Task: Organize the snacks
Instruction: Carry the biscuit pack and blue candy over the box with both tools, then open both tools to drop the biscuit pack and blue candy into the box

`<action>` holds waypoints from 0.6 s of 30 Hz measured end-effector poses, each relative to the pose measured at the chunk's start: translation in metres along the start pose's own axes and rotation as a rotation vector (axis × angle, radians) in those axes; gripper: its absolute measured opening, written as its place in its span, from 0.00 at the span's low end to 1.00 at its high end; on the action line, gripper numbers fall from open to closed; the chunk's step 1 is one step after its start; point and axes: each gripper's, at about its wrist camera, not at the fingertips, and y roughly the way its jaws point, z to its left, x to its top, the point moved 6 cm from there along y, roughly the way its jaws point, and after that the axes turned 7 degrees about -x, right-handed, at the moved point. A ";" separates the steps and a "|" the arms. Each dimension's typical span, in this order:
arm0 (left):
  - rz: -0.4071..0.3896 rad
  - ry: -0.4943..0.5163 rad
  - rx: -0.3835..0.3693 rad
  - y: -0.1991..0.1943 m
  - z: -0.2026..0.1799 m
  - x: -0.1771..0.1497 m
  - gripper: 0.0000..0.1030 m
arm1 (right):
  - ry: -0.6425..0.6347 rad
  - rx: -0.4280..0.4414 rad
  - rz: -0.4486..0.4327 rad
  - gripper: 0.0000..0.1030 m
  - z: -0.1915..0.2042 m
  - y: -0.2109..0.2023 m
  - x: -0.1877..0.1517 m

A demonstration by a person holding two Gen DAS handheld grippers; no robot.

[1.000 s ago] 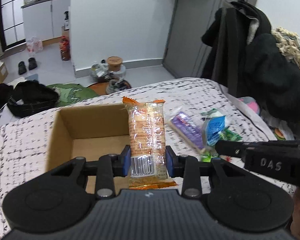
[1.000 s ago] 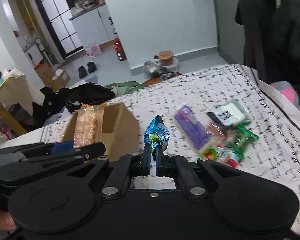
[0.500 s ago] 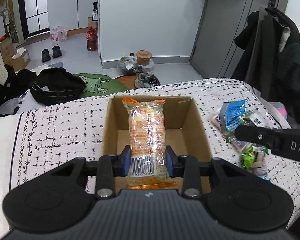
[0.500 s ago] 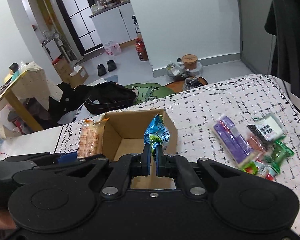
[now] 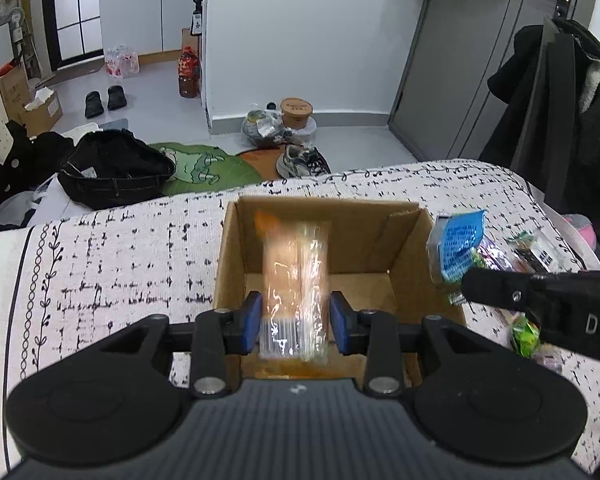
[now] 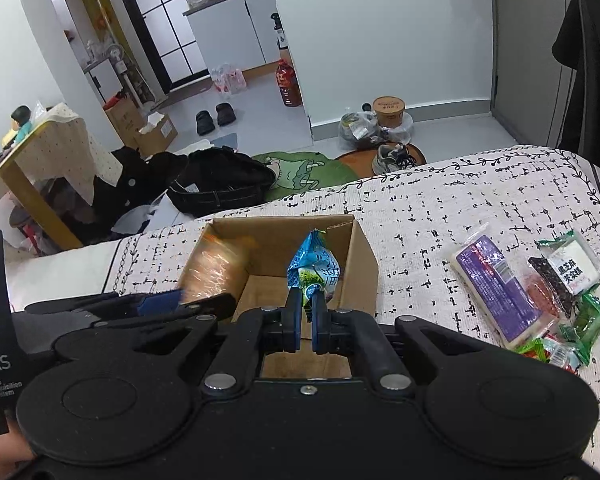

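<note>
A lived-in home: patterned bedspread (image 5: 100, 248), shoes (image 5: 104, 100) on the floor, kitchen cabinets (image 5: 140, 12).

open cardboard box (image 5: 232, 256) on the patterned bed cover (image 5: 112, 256), flaps up, floor bare. orange clear-wrapped snack pack (image 5: 294, 280), long and upright, barcode end lowest, blurred, sits over the box's near left part. small blue-green packet (image 6: 314, 270), puffed, top corner pointing up, hangs over the box's right half. to the right of the box on the cover: loose pile with purple bar pack (image 6: 496, 284), white-and-black packet (image 6: 576, 266), green wrappers (image 6: 588, 322), overlapping each other.
</note>
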 end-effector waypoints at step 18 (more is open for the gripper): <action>-0.047 -0.035 0.062 -0.026 0.009 0.002 0.72 | 0.002 0.011 -0.026 0.37 0.003 0.005 0.012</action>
